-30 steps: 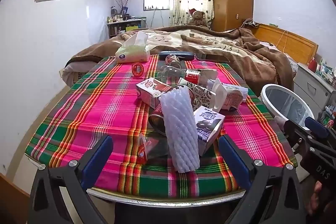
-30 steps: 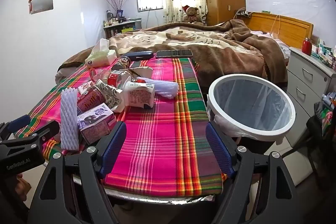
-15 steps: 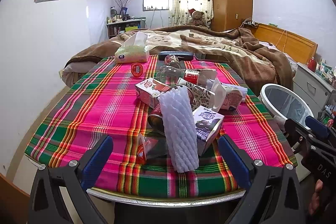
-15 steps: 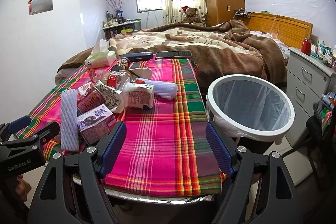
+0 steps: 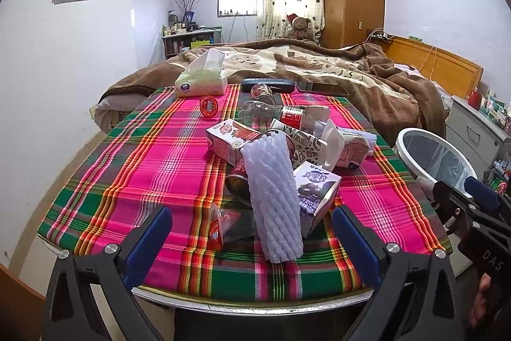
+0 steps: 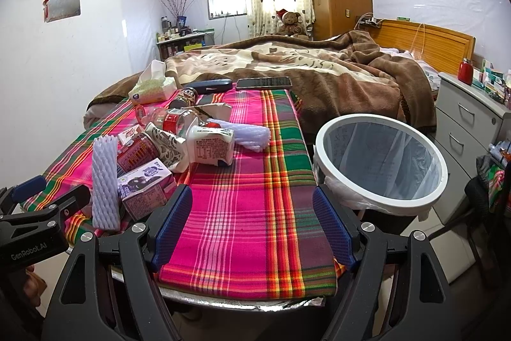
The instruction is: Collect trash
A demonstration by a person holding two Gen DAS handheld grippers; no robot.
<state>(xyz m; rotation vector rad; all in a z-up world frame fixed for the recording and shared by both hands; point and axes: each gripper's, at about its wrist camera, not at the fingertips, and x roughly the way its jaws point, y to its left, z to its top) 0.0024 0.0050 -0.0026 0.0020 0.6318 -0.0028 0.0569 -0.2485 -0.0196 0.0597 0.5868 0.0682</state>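
I counted two white foam net sleeves [image 5: 274, 200] [image 6: 252, 135], three small drink cartons [image 5: 314, 194] [image 5: 231, 139] [image 6: 210, 146], and one white-rimmed lined bin [image 6: 380, 197].

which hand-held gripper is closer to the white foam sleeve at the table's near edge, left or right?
Left. The left hand-held gripper is open right in front of the white foam sleeve. The right hand-held gripper, also open, sits off to its right, facing bare cloth near the bin.

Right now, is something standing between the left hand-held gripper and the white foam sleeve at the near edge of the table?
Nothing visible does. The left hand-held gripper is open, and the white foam sleeve stands straight ahead of its gap. The purple carton leans against the sleeve's right side, not in front of it.
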